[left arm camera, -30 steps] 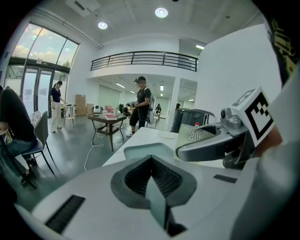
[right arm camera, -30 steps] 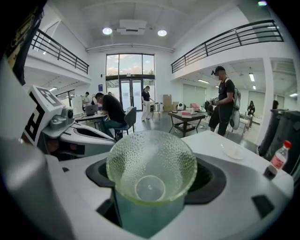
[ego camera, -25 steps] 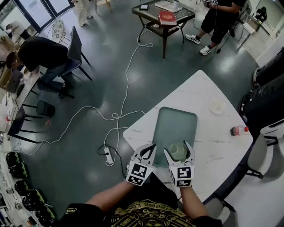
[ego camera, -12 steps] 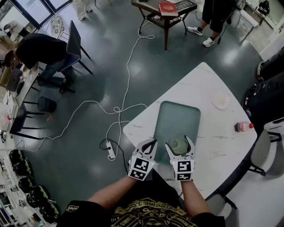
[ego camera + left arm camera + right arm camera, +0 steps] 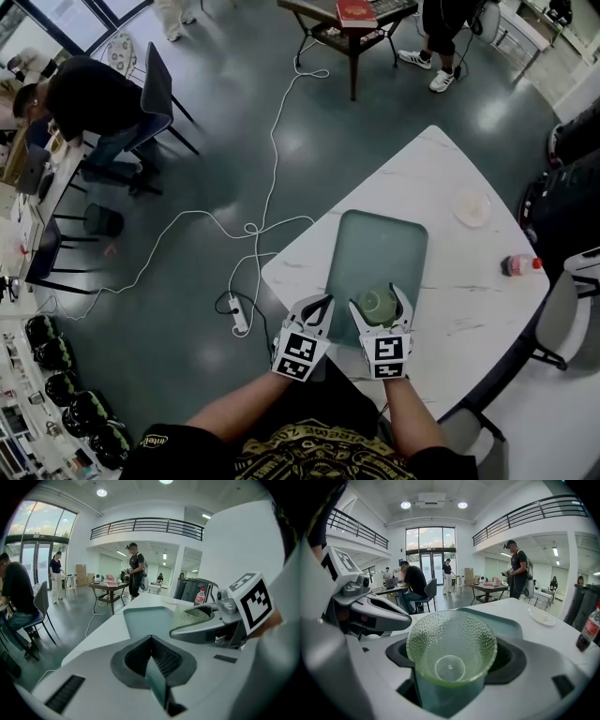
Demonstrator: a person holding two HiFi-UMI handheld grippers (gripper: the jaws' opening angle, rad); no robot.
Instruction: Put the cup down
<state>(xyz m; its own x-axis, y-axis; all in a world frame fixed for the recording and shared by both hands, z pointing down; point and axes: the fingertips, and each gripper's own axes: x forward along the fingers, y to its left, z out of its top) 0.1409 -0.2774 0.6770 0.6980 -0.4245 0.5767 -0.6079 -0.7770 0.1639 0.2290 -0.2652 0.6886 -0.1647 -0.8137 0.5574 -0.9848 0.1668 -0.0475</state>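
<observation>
Counting across the views, one cup [image 5: 378, 305], one tray [image 5: 380, 248], one saucer [image 5: 471, 206], one bottle [image 5: 518, 264] and two grippers are found. The green dimpled cup is pinched upright between the fingers of the right gripper [image 5: 378, 300], over the near end of the tray; whether its base touches the tray cannot be told. The fingers of the left gripper [image 5: 319, 305] are pressed together with nothing between them, and it is held just beside the right one at the tray's near left corner. The tray, saucer and bottle are carried by a white marbled worktop [image 5: 441, 178], the saucer and bottle well apart from the cup on the right. A dark glossy floor is crossed by one white cable [image 5: 272, 141] ending at a power strip [image 5: 236, 314]. One seated person [image 5: 89, 108] is seen from above at the left. Only the gripper views show the glass doors, balcony railing and ceiling lights; only the right gripper view shows the cup's empty inside.
</observation>
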